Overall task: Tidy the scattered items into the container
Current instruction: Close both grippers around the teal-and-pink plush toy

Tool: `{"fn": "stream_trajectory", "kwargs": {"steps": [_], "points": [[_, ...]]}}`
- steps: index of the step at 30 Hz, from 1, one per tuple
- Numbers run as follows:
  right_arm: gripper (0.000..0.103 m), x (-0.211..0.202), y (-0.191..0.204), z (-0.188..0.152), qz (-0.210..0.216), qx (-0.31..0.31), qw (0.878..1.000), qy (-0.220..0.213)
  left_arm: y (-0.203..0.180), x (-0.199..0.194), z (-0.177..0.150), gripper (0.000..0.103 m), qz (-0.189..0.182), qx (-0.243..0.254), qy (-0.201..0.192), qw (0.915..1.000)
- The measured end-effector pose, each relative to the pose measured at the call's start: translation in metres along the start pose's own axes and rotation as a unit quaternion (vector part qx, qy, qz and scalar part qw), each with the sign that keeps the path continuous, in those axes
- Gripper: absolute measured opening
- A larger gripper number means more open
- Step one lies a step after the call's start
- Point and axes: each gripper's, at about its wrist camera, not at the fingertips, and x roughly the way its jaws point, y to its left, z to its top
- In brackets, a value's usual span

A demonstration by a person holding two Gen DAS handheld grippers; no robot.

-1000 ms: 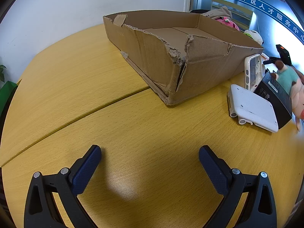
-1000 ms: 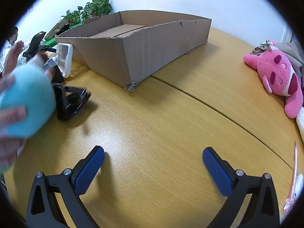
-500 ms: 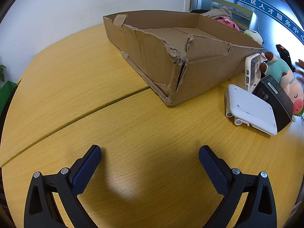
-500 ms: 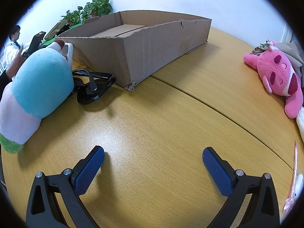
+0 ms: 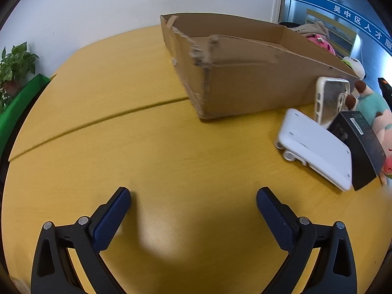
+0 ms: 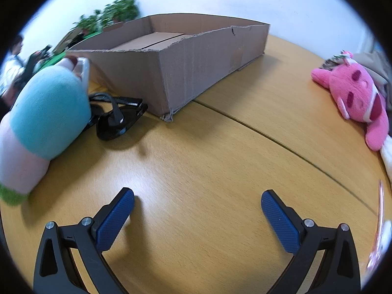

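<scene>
Closest in, the left gripper (image 5: 193, 197) hangs over bare wooden table (image 5: 171, 161) with its blue-padded fingers spread wide and nothing between them. The right gripper (image 6: 197, 198) is the same: spread apart, empty, over bare tabletop.

A little further out on the left gripper's side lies a flat white device (image 5: 316, 147), with a black box (image 5: 357, 144) propped against its far edge and a clear phone case (image 5: 330, 100) standing just behind. A plush in a teal top (image 5: 372, 107) sits beside them at the edge of view.

From the right gripper, that blue-green plush (image 6: 46, 112) lies to the left, touching a black clip-like object (image 6: 117, 117). A pink plush (image 6: 355, 98) lies well apart on the right.

Beyond them sits the torn cardboard box (image 5: 245, 83), open-topped and apparently empty.
</scene>
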Motion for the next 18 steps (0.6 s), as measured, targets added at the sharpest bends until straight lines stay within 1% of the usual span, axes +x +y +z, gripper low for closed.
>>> {"fn": "stream_trajectory", "kwargs": {"steps": [4,6,9,10,11,12,13,16,18], "points": [[0.103,-0.001,0.026,-0.001,-0.042,0.06,0.997,0.0,-0.03,-0.01,-0.008,0.103,0.01,-0.015,0.0,0.9998],[0.103,-0.002,0.036,-0.002,-0.054,0.076,0.996,0.001,-0.047,-0.012,-0.011,0.103,0.008,-0.011,0.0,0.9999],[0.103,-0.005,0.048,-0.004,-0.055,0.076,0.996,0.0,-0.066,-0.018,-0.019,0.103,0.004,-0.005,-0.001,1.0],[0.103,-0.007,0.049,-0.006,-0.065,0.086,0.994,0.0,-0.071,-0.02,-0.021,0.103,0.006,-0.007,-0.002,1.0],[0.103,-0.012,0.052,-0.01,-0.097,0.107,0.99,-0.006,-0.076,-0.023,-0.023,0.103,0.01,-0.012,-0.006,0.9999],[0.102,-0.019,0.056,-0.011,-0.118,0.12,0.986,-0.017,-0.081,-0.029,-0.025,0.103,0.011,-0.018,-0.012,0.9997],[0.102,-0.03,0.063,-0.014,-0.127,0.138,0.982,-0.036,-0.086,-0.036,-0.026,0.103,0.006,-0.024,-0.021,0.9995],[0.103,-0.065,0.093,-0.015,-0.095,0.176,0.975,-0.099,-0.105,-0.067,-0.025,0.103,-0.021,-0.04,-0.063,0.997],[0.103,-0.08,0.116,-0.009,-0.085,0.182,0.972,-0.119,-0.117,-0.087,-0.022,0.103,-0.042,-0.04,-0.089,0.9943]]}}
